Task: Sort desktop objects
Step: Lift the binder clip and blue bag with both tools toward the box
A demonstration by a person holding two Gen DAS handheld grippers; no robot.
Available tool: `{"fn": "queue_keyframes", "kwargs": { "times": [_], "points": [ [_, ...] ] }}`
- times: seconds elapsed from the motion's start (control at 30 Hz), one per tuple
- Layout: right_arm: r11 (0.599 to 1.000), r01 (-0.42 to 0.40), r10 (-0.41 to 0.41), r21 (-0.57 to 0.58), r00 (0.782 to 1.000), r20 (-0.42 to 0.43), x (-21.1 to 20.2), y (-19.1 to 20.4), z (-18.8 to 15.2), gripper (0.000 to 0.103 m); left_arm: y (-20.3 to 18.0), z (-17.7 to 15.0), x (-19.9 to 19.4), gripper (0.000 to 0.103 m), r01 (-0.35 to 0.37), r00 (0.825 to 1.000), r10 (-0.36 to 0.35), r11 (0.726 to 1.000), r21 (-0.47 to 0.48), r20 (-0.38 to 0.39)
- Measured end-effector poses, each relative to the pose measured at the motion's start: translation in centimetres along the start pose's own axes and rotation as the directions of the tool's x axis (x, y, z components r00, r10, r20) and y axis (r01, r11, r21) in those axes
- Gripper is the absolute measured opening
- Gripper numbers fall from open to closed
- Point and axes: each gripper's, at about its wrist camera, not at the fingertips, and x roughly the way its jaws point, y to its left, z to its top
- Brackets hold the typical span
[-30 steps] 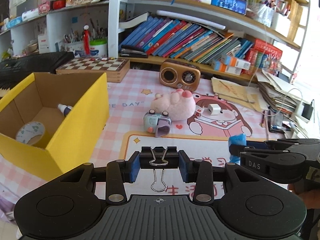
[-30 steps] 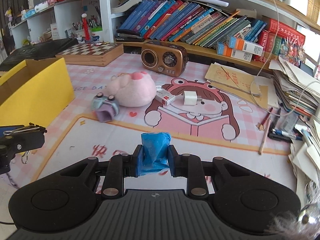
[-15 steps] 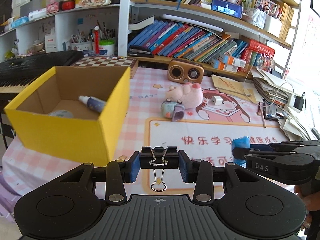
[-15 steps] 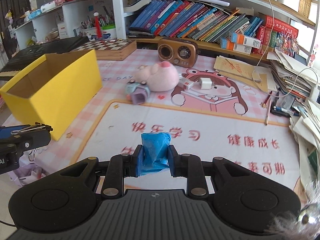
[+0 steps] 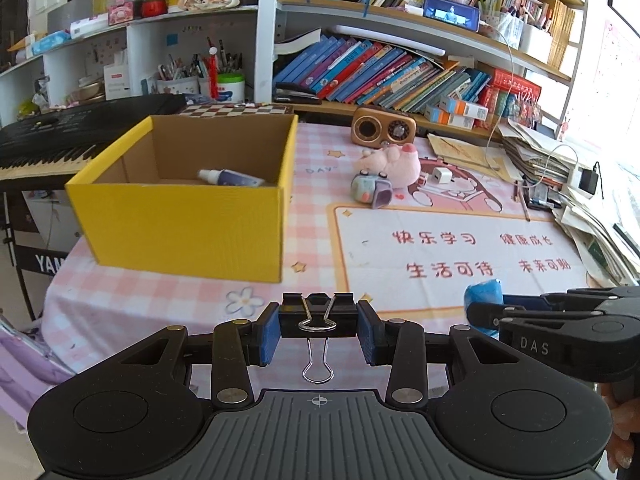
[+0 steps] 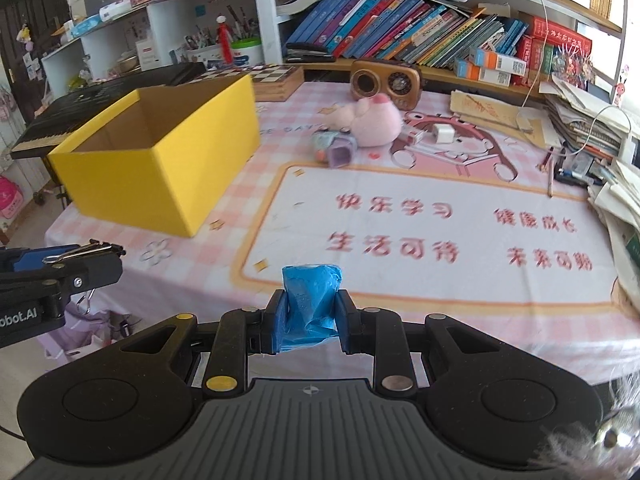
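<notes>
Two tools are loaded at once, both held in the air near the front edge of the desk (image 5: pixel 440 252). The left tool (image 5: pixel 318 330) has its jaws closed on the black body of a binder clip (image 5: pixel 317 318), its wire handle hanging free below; the clip is small, stiff and light, and gripping the flat black sides looks secure, while the smooth wire loops would likely slip. The right tool (image 6: pixel 308 320) is closed snugly around a crumpled blue wad (image 6: pixel 310 300), seemingly thin plastic or paper, which looks soft and nearly weightless, so it should compress under the pads and may cling on release. The yellow box (image 5: pixel 188 228) stands open at the desk's left side with a small bottle (image 5: pixel 230 178) lying inside. A pink plush toy (image 5: pixel 394 162) and a toy camera (image 5: pixel 370 192) sit farther back, well apart from both tools.
</notes>
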Motion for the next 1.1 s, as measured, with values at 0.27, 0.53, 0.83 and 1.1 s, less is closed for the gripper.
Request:
{"fn": "queue_keyframes", "kwargs": {
  "times": [0.27,0.53,0.83,1.1],
  "points": [
    [1.0,-0.02,0.02,-0.006,1.0,0.006,-1.3,4.0,-1.7,0.024,2.8,-1.6,-2.3,0.038,-0.008,1.0,0.008,1.0,-0.004,0.005],
    [0.998,-0.054,0.054,-0.039,0.999,-0.001,-1.7,7.3,-2.4,0.023,5.3,-2.7,-3.8,0.038,-0.031,0.999,0.032,0.999,-0.034,0.01],
    [0.993,-0.085,0.084,-0.085,0.996,-0.009,-1.5,9.9,-2.3,0.023,7.5,-3.4,-4.7,0.038,-0.052,0.998,0.053,0.996,-0.07,0.013],
    [0.987,-0.103,0.102,-0.12,0.995,-0.016,-1.1,11.9,-1.9,0.023,9.3,-3.6,-5.0,0.038,-0.064,0.998,0.067,0.993,-0.101,0.018]
  ]
}}
